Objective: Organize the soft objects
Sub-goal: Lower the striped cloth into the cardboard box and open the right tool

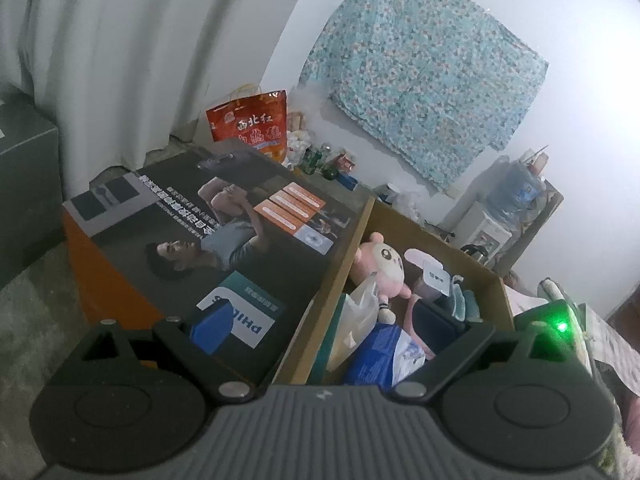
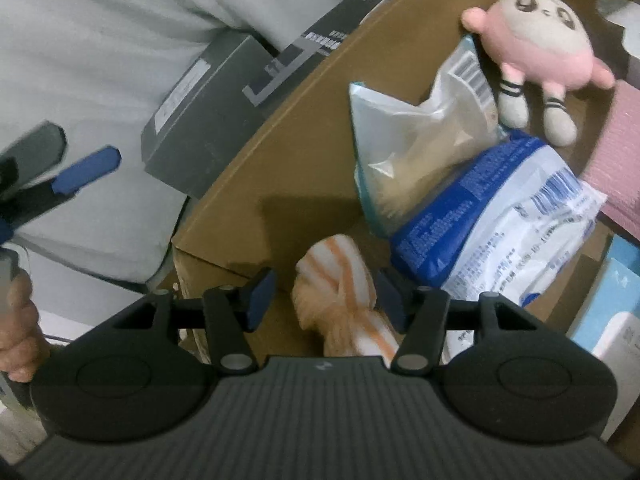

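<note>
The right gripper [image 2: 324, 296] hangs over the near corner of the cardboard box [image 2: 280, 168], and between its jaws sits an orange-and-white striped soft thing, a fuzzy towel [image 2: 340, 292] as far as I can tell. The jaws stand partly apart: the left pad is clear of the cloth, the right one is just beside it or barely touching, so it looks freed rather than clamped, dropping or already lying low in the box. Just past it lie a blue-and-white pack [image 2: 500, 220], then a clear plastic bag [image 2: 408, 136] with something pale inside, and farther still a pink plush [image 2: 540, 44] on its back against the far wall. The left gripper [image 1: 326, 320] has its jaws wide apart with nothing between them; it looks across the box edge, where a large printed carton [image 1: 208, 232] stands beside the box. In the right view that gripper's blue-tipped finger shows off to the left, well apart from the box, and a hand [image 2: 18, 332] is at the frame edge. Judging by this, a good part of the sorting is done: several soft items are already gathered in one box. What is left cannot be seen from here; some cloth at the right edge of the left view may still wait. Farthest off, a patterned sheet [image 1: 420, 80] hangs on the wall.
</note>
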### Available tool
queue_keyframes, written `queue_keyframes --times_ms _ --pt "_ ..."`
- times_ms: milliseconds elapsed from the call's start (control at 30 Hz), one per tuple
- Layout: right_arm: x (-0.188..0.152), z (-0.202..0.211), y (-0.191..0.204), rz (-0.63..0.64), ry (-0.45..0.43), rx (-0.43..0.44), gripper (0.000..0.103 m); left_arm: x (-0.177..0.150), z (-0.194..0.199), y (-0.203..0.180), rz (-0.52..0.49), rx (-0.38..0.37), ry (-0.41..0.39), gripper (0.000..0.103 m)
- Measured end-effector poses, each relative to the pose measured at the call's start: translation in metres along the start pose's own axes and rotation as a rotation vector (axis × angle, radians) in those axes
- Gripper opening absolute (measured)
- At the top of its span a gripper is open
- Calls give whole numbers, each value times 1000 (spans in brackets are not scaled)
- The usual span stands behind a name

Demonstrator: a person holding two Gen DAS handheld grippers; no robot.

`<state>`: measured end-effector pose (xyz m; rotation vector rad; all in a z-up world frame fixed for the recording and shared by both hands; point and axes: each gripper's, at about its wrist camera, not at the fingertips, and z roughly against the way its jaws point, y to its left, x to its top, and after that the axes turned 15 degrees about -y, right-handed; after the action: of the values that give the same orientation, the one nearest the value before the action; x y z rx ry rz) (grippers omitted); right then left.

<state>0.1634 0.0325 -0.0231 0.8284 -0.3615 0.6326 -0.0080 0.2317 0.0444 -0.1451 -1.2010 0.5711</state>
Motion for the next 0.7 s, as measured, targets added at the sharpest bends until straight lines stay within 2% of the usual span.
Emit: queue_keyframes --times_ms 167,367,433,700 --pt "-1 39 -10 -81 -110 22 61 -3 3 -4 -5 -23 -3 97" --pt "-23 113 -27 -194 -340 53 73 -7 12 -20 -33 -97 -16 98" --pt "-38 143 -34 -220 -419 45 79 -9 14 -30 -54 -126 -16 99" --pt "-117 253 -66 -354 -701 -43 84 -25 24 -81 -147 -279 7 101"
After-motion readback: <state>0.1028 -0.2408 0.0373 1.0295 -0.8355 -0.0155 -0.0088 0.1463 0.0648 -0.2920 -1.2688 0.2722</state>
